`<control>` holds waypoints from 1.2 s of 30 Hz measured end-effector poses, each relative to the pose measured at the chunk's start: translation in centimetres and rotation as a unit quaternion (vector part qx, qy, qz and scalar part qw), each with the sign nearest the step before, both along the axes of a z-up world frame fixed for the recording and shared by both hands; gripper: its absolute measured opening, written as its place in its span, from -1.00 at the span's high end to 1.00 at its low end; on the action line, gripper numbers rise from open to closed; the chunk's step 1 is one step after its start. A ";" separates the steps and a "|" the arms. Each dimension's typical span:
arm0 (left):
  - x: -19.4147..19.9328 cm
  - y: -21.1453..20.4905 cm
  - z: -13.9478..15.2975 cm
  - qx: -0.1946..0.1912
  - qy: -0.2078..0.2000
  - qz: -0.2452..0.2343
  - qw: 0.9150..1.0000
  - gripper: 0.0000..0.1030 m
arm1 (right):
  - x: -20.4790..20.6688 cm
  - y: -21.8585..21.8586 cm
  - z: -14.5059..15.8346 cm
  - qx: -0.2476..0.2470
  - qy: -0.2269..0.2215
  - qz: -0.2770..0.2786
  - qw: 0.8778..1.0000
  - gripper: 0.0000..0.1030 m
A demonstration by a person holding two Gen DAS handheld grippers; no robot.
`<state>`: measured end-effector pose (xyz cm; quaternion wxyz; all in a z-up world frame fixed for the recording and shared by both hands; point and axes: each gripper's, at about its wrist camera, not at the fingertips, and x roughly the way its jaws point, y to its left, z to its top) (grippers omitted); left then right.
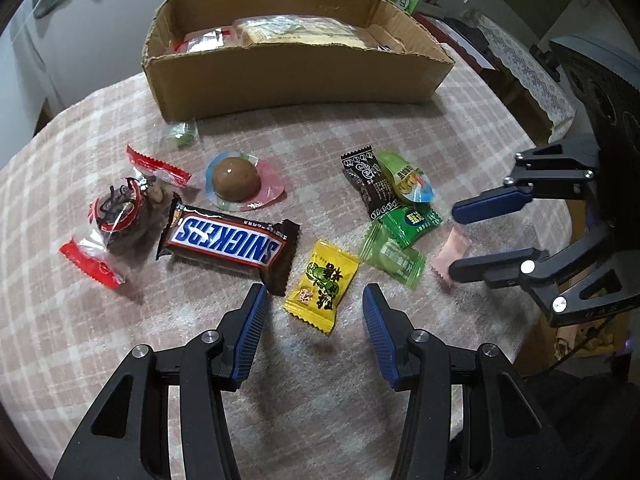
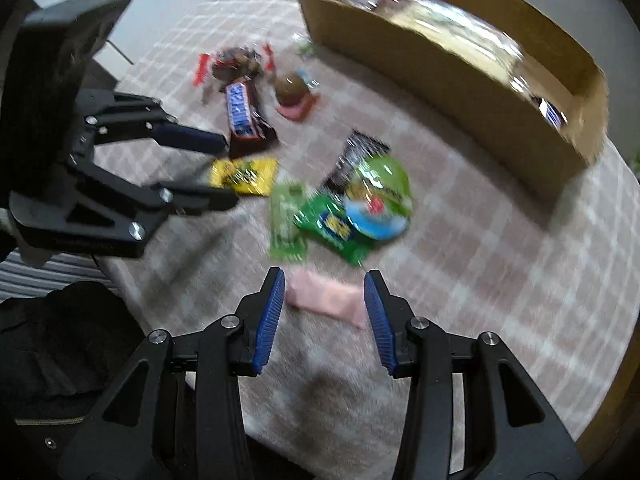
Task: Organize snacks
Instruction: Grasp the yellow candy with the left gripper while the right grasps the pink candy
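A: State of the left hand-held gripper (image 1: 314,304)?

B: Jaws spread wide, nothing between the pads. It hangs just above the yellow candy packet (image 1: 322,285), which lies flat on the checked pink cloth (image 1: 400,128) covering the counter.

A: And the right hand-held gripper (image 2: 325,294)?

B: Also parted and holding nothing. The pink candy wrapper (image 2: 326,298) lies on the cloth between its blue pads (image 2: 270,320). This view is motion-blurred, so contact with the wrapper cannot be determined.

A: Locate the remaining snacks relative to the cardboard box (image 1: 296,76).

B: All lie on the cloth in front of the box's long near wall. Just beside the near-left corner: a small clear wrapper with a green candy (image 1: 180,134). Further forward, at centre: a brown domed jelly cup (image 1: 240,182) on a pink-rimmed lid. In front of it: the Snickers bar (image 1: 228,242), touching a clear red-ended packet of dark snacks (image 1: 120,216) on its left.

A: And toward the box's right end?

B: A cluster: a black sachet (image 1: 366,180), a green-lidded jelly cup (image 1: 408,180) overlapping it, a dark green packet (image 1: 412,220) and a pale green packet (image 1: 394,260), all touching or overlapping.

A: Box contents?

B: Clear-wrapped packets (image 1: 296,30) lie flat inside.
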<state>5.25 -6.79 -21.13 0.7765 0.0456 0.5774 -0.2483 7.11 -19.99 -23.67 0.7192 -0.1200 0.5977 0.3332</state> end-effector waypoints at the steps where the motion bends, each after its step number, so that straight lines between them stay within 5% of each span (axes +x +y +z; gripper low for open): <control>1: 0.0 0.1 0.0 0.000 0.000 0.001 1.000 0.07 | 0.2 0.2 -0.1 -0.001 0.003 0.008 1.000 0.15; 16: -0.3 -0.1 0.0 -0.008 0.007 -0.014 1.000 0.08 | -2.4 -1.2 -1.9 0.001 0.051 0.003 0.999 0.15; 23: 0.5 -1.2 -0.4 -0.002 0.005 -0.026 1.000 0.20 | -4.8 0.0 -1.8 -0.044 -0.008 -0.015 0.999 0.15; 26: 0.6 -1.2 -0.4 0.003 0.003 -0.028 1.000 0.28 | -5.4 1.0 -1.9 -0.074 -0.034 -0.020 0.997 0.36; 29: 0.4 -1.3 -0.4 0.011 -0.001 -0.030 0.999 0.37 | -5.2 0.8 -1.9 -0.078 -0.037 -0.054 0.995 0.60; 36: -0.1 -2.0 -0.3 0.026 -0.009 -0.043 0.999 0.46 | -3.9 -2.5 -1.5 -0.057 -0.023 -0.142 0.988 0.60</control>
